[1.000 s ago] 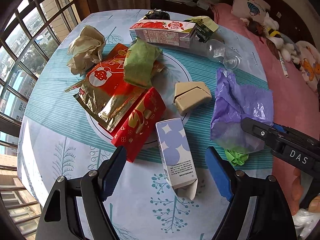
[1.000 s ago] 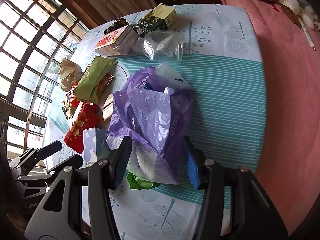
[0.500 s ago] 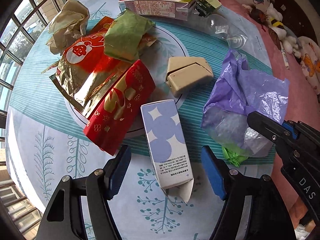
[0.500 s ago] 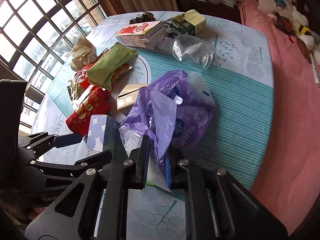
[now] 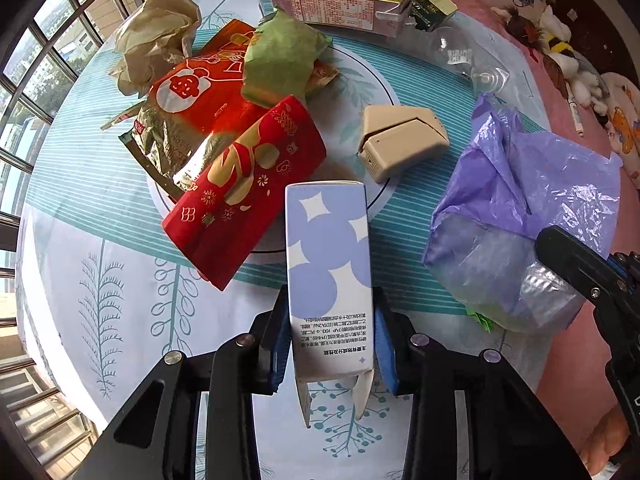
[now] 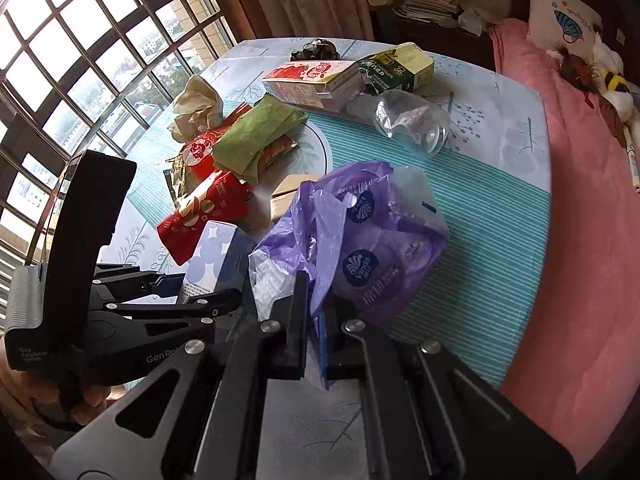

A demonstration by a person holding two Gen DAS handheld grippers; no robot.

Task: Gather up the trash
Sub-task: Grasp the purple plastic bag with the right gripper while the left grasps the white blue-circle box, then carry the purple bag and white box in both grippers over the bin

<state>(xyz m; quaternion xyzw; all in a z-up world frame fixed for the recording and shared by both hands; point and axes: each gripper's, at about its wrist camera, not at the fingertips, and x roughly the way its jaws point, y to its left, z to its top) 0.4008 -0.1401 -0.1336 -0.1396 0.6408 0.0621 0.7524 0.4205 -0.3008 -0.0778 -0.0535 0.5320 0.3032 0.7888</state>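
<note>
A blue-and-white carton (image 5: pixel 328 248) lies on the round table's cloth (image 5: pixel 120 280), its open flap toward me. My left gripper (image 5: pixel 330 312) points down over the carton's near end. Its jaws are closing, with the carton between them and both blue pads against its sides. The carton (image 6: pixel 212 252) also shows at the left of the right wrist view. A purple plastic bag (image 6: pixel 360 248) holding wrappers sits right of the carton. My right gripper (image 6: pixel 316 312) is shut on the bag's near edge. In the left wrist view the purple bag (image 5: pixel 540 184) bulges at the right.
Left of the carton lie red foil packets (image 5: pixel 244 200), a green wrapper (image 5: pixel 280 52) and crumpled paper (image 5: pixel 156 32). A beige box (image 5: pixel 400 140), a strawberry carton (image 5: pixel 336 4), a clear bottle (image 6: pixel 412 124) and a green carton (image 6: pixel 396 66) sit farther back. A pink bed (image 6: pixel 580 200) borders the table.
My left gripper has sunk over the blue carton and its jaws have come in against its sides. My right gripper has shut on the purple bag's edge and pulled it up.
</note>
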